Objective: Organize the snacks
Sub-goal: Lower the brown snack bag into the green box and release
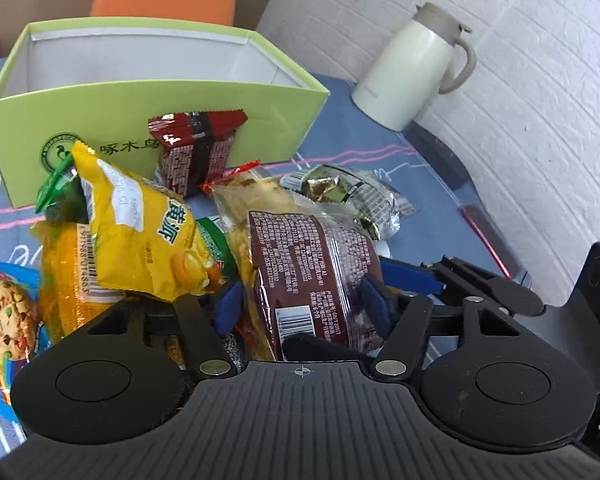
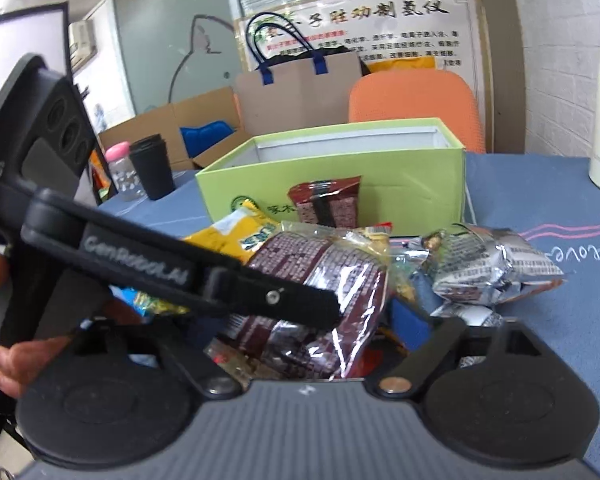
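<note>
A maroon snack packet (image 2: 324, 280) lies before the green box (image 2: 400, 184), left claw (image 2: 300, 304) over it.

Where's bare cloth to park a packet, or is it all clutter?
Free: blue cloth between green box, silver packet and white jug. Also inside the box, as far as visible. Crowded: the packet pile in front of the box, around yellow bag.

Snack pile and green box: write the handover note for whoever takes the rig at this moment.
Left gripper: pads appear to pinch the maroon packet on top of the pile.
Right gripper: straddles the same packet; one pad is hidden, so the grip is unclear.
Green box: open, behind the pile, no snack visible inside. A red packet leans on its front.
Done: nothing boxed yet.
Left: everything, including the yellow packet, silver packet and cookie packet.
</note>
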`<state>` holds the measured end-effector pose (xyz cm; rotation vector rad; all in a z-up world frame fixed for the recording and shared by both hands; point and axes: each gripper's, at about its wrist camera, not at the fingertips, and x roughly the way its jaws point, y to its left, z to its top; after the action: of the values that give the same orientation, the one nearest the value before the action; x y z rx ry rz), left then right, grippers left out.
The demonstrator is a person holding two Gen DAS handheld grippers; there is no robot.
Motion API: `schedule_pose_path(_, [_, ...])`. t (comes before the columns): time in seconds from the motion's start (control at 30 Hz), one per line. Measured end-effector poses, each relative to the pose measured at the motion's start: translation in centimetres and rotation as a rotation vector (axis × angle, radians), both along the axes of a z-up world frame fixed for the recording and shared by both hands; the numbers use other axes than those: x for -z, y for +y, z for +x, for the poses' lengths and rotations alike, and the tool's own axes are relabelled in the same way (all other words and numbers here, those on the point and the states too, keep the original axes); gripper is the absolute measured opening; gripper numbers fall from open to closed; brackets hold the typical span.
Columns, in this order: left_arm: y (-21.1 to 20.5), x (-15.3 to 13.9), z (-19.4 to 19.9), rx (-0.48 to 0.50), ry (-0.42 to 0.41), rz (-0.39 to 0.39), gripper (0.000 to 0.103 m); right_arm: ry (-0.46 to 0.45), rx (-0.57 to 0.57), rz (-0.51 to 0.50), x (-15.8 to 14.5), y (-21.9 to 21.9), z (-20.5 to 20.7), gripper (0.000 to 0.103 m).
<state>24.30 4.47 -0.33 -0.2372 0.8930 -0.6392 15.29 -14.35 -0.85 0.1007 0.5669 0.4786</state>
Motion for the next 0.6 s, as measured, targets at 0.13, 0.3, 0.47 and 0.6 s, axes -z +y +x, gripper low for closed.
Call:
schedule_pose_path(0.13, [1.1, -2.4, -0.3, -0.019, -0.044, -0.043, 0.032, -0.076, -0.015, 0.0, -2.2, 0.3, 0.0, 0.075])
schedule_pose_path(0.3, [1.6, -6.3, 3.2, -0.061, -0.134, -0.037, 0.034, -0.169, -0.034, -0.044, -5.3, 1.7, 4.9, 0.076])
schedule_pose_path(0.47, [0.8, -9.2, 10.5, -0.099, -0.186, 0.009, 0.035, -0.179, -0.047, -0.094, -7.1, 2.5, 13.2, 0.077])
schedule_pose_path(0.6, [0.0, -8.3, 16.4, -0.122, -0.147, 0.064, 0.042, -0.084, -0.068, -0.085, -5.7, 2.5, 19.4, 0.076])
